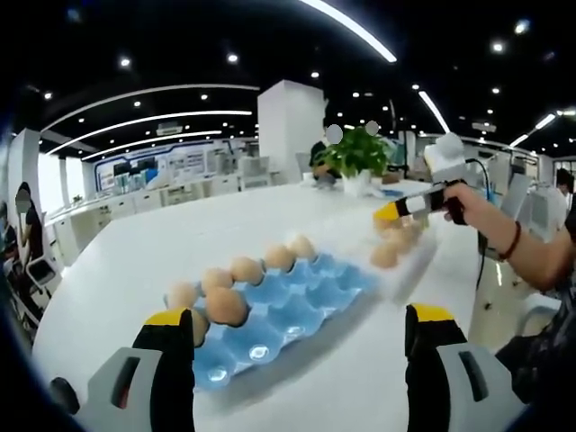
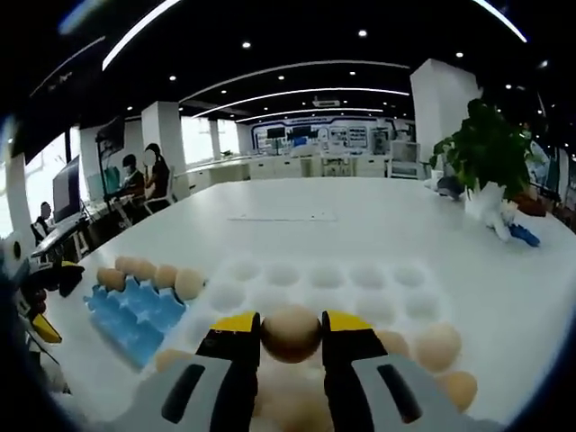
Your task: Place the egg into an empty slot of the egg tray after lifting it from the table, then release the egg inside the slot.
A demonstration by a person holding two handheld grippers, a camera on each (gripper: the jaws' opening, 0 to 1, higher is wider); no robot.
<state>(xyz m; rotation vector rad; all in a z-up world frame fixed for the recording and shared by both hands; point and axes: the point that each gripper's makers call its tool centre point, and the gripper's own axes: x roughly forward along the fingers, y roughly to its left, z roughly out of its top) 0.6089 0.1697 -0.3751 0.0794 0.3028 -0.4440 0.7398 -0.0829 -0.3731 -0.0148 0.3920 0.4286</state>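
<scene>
In the right gripper view, the right gripper (image 2: 291, 335) clamped a brown egg (image 2: 291, 333) between its yellow-tipped jaws, above a white tray (image 2: 360, 279) of round hollows; the eggs below it were blurred. Farther left lay the dimpled blue tray (image 2: 135, 315). In the left gripper view, the left gripper (image 1: 301, 337) stood with jaws wide apart and empty over the table (image 1: 180, 234), one jaw partly hiding an egg. Beyond, a hand (image 1: 468, 202) apparently held the other tool.
</scene>
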